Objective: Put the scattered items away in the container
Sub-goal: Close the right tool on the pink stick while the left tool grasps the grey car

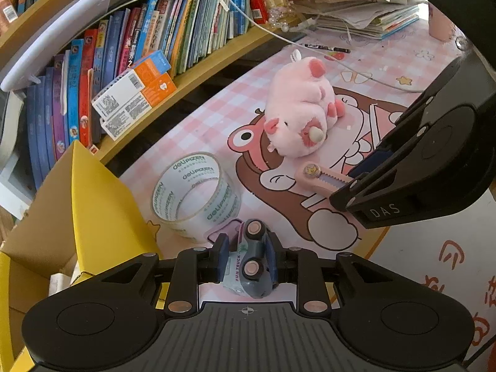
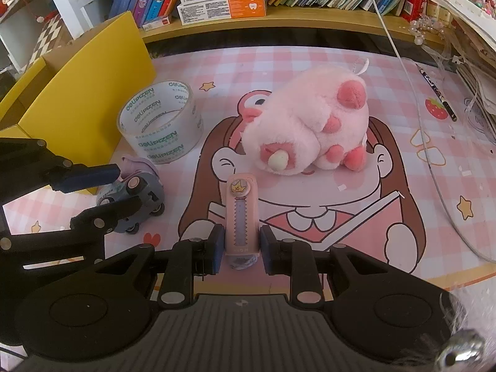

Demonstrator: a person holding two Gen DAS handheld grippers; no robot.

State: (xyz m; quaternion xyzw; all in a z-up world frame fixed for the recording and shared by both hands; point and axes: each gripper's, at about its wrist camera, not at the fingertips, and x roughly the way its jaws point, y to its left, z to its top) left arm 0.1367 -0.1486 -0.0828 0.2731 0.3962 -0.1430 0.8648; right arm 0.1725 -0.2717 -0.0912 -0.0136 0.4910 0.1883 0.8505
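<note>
My left gripper (image 1: 246, 259) is shut on a grey toy truck (image 1: 251, 260) lying on its side on the pink mat; it also shows in the right wrist view (image 2: 136, 204). My right gripper (image 2: 240, 249) has its jaws around a pink utility knife (image 2: 241, 214), pads close to its sides; the knife also shows in the left wrist view (image 1: 322, 176). A pink plush pig (image 2: 307, 130) lies mid-mat. A roll of clear tape (image 2: 161, 121) stands by the yellow cardboard box (image 2: 77, 99), the container, at the left.
A bookshelf ledge (image 2: 279, 15) with books and small cartons runs along the back. A white cable (image 2: 412, 93) crosses the mat on the right, next to a pen (image 2: 437, 93) and stacked papers (image 1: 350, 3). A small purple item (image 2: 138, 164) lies behind the truck.
</note>
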